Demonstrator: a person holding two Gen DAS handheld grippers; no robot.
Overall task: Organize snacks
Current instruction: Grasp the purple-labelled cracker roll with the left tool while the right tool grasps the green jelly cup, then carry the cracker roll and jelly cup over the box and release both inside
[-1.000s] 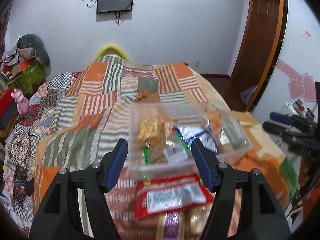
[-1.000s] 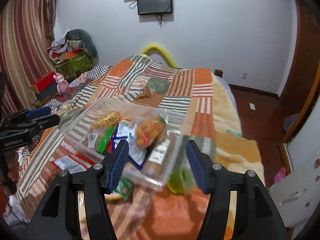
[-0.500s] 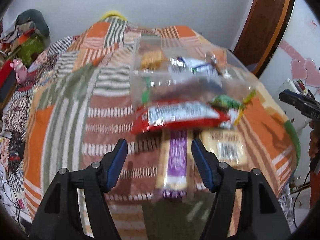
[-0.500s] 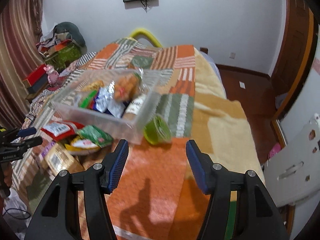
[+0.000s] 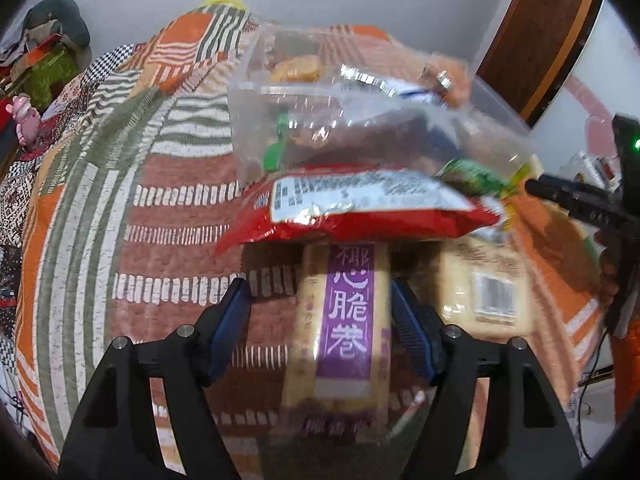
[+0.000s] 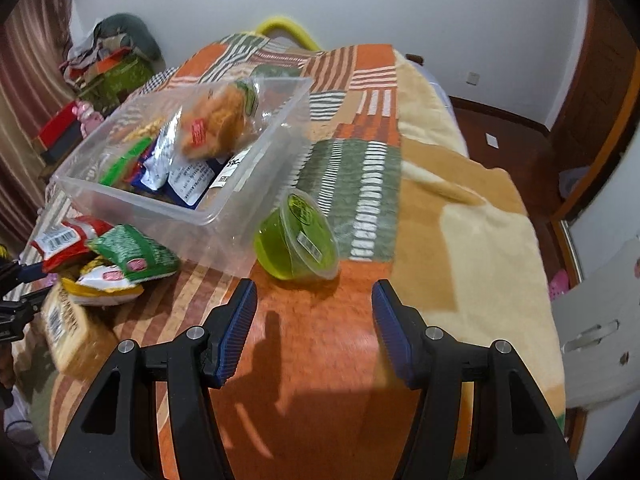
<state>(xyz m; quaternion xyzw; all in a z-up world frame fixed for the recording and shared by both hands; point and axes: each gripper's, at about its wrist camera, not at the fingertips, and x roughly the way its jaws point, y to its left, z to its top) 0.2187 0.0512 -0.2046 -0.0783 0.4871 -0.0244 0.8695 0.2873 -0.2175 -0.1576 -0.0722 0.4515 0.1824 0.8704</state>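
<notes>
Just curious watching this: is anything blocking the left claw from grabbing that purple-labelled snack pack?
Nothing visible lies between the open left gripper and the purple-labelled pack; its fingers already flank the pack. However, the red snack bag overlaps the pack's far end, so it could get dragged along.

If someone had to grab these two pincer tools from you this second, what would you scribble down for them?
Left gripper: open, fingers either side of the purple-label wafer pack, not closed on it.
Right gripper: open, empty, just short of the green jelly cup.
Clear bin on the quilt already holds several snacks.
Still outside: wafer pack, red packet, green packet, tan pack, jelly cup.
</notes>
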